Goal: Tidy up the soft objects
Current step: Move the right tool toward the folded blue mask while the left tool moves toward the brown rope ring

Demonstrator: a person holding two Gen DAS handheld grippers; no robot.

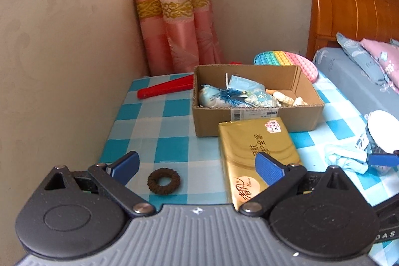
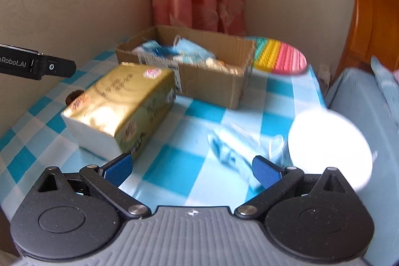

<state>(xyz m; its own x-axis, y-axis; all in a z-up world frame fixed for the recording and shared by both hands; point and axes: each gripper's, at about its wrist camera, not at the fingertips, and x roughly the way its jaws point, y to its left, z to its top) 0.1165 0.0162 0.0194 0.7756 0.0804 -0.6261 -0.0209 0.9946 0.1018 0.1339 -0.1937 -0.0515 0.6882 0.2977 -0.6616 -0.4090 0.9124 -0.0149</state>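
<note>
A cardboard box holding several soft items stands at the back of the checked table; it also shows in the right wrist view. A brown hair ring lies between the fingers of my open, empty left gripper. A gold tissue pack lies in front of the box, also seen in the right wrist view. A crumpled light-blue cloth lies just ahead of my open, empty right gripper; it shows in the left wrist view too.
A red folded fan lies at the back left. A rainbow pop mat lies behind the box. A white round lid sits at the right. A bed with pillows borders the table's right side; walls and a curtain stand behind.
</note>
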